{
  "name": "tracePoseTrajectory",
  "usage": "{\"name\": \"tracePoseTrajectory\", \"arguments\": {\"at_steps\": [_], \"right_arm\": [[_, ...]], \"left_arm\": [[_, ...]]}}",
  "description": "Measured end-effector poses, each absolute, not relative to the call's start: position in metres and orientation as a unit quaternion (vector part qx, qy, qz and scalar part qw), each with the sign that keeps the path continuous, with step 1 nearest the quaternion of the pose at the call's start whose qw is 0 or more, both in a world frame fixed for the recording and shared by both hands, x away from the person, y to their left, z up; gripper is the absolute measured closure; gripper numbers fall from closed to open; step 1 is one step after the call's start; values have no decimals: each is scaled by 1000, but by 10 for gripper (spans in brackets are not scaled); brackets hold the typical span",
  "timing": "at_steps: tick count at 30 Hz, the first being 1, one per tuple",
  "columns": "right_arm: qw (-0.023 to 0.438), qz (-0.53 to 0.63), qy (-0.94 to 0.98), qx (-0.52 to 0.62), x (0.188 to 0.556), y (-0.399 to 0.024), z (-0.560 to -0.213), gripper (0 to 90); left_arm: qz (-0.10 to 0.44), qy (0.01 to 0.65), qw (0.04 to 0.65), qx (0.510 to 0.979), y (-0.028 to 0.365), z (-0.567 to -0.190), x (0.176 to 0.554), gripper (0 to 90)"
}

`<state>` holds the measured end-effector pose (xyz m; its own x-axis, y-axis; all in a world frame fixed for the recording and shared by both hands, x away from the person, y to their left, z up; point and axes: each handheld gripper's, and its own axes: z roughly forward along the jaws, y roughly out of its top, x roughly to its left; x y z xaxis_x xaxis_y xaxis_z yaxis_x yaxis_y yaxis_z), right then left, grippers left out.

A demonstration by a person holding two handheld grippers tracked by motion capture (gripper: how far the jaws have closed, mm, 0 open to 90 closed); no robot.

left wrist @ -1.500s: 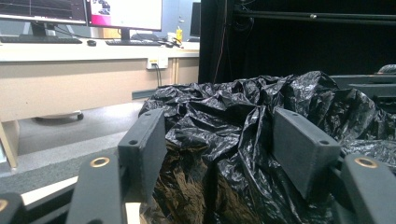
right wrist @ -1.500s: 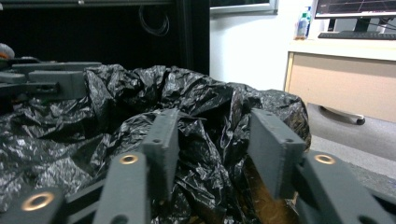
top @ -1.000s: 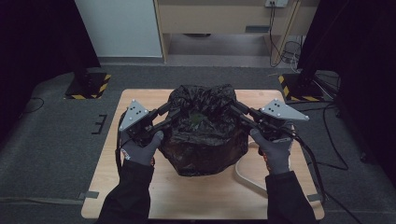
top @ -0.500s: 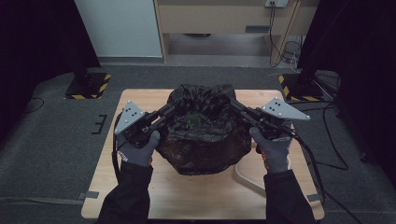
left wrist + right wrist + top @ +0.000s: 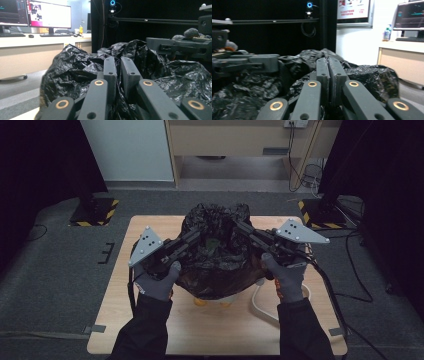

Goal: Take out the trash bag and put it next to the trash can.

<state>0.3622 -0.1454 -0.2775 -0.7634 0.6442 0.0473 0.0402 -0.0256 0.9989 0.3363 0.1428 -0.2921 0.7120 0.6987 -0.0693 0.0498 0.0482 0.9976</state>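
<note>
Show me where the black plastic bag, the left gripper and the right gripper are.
black plastic bag (image 5: 220, 265): high view, crinkled front side.
left gripper (image 5: 119, 65): left gripper view, between its fingertips, closed on bag film.
right gripper (image 5: 328, 65): right gripper view, between its fingertips, pinching the bag.

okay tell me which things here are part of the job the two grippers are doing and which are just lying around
In the job:
- black plastic bag, its rim pinched on both sides
- left gripper, shut on the bag
- right gripper, shut on the bag
- wooden table under the bag

Lying about:
- white cable loop on the table
- yellow-and-black base plates on the floor
- monitors on a desk behind
</note>
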Motion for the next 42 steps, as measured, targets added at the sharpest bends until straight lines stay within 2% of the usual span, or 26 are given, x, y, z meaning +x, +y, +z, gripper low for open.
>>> {"name": "tracePoseTrajectory", "arguments": {"at_steps": [12,21,31,38,42], "right_arm": [[197,681,670,219,358,-127,-270,878],[194,678,674,218,361,-125,-270,877],[220,662,682,219,365,-114,-269,877],[218,667,679,217,363,-110,-269,876],[209,667,683,212,362,-111,-268,876]], "left_arm": [[228,261,674,652,122,-293,334,834],[196,251,694,645,126,-296,335,821],[172,246,697,652,123,-294,336,697],[180,242,684,664,115,-292,337,584],[195,244,672,671,112,-291,337,581]]}}
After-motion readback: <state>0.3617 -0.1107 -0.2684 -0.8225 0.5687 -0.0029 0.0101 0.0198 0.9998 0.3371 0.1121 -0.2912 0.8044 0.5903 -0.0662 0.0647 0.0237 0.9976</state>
